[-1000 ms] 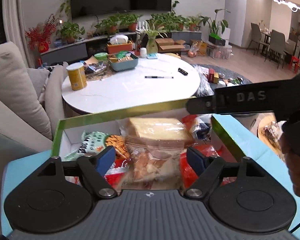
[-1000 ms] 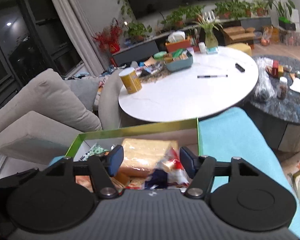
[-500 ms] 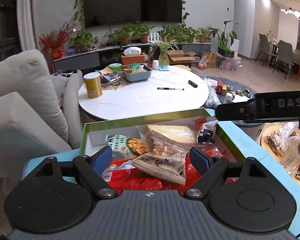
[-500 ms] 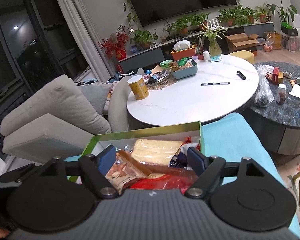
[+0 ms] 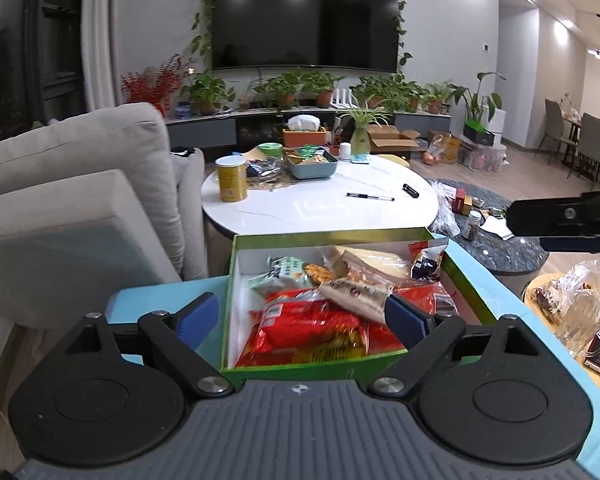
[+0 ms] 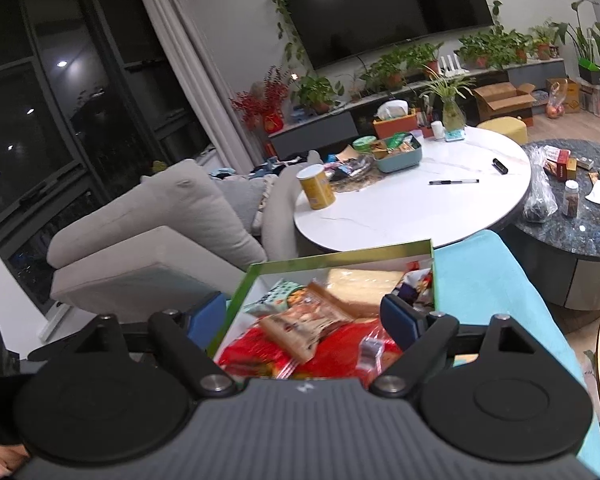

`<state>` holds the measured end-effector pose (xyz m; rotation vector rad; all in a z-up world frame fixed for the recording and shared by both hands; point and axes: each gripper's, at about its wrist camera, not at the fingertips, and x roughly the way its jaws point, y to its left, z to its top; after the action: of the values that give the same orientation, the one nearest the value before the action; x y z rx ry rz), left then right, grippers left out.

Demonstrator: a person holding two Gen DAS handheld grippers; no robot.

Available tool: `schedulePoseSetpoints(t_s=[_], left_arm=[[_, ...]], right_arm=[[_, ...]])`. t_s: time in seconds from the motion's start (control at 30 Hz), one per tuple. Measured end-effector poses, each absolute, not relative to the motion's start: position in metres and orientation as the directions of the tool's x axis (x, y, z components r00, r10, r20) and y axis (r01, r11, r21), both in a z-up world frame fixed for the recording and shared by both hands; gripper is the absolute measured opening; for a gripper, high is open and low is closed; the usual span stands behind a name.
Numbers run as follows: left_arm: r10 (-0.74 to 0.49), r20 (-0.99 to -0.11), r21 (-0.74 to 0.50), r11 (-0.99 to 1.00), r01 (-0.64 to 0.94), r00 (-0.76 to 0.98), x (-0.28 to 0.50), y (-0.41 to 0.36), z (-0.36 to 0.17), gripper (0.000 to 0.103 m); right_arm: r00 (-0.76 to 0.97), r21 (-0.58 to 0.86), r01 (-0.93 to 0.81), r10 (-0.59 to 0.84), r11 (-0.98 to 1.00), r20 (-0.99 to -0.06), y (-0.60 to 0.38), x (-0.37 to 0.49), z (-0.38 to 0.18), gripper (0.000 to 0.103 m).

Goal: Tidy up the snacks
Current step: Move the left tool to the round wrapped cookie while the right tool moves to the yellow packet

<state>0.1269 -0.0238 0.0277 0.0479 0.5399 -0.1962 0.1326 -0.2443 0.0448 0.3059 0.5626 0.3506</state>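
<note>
While the left claw (image 5: pixel 302 316) is opening with nothing clamped, one green box (image 5: pixel 328 236) of snack packets (image 5: pixel 308 324) sits below it on the teal surface (image 5: pixel 160 296) — right claw (image 6: pixel 302 316) likewise released, empty.

Rig hardware, both wrist views

Left gripper (image 5: pixel 300 318): ribbed grey housing, small compass-star logo at 12 o'clock; black disc hubs, black linkage arms, silver pivot screws, blue finger pads (image 5: pixel 405 319); right gripper (image 6: pixel 302 316): identical build, white logo mark, blue pads (image 6: pixel 396 314).
</note>
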Motion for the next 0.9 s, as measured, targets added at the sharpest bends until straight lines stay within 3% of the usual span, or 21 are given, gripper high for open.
schedulePoseSetpoints(t_s=[0.53, 0.9], left_arm=[[-0.114, -0.547, -0.005, 0.991, 0.133, 0.829, 0.064, 0.007, 0.002, 0.093], [-0.033, -0.624, 0.045, 0.996, 0.077, 0.781, 0.046, 0.038, -0.039, 0.097]], right_arm=[[0.757, 0.395, -0.233, 0.421, 0.889, -0.501, -0.233, 0.074, 0.029, 0.082], [0.726, 0.422, -0.181, 0.41, 0.888, -0.552, -0.236, 0.058, 0.001, 0.082]])
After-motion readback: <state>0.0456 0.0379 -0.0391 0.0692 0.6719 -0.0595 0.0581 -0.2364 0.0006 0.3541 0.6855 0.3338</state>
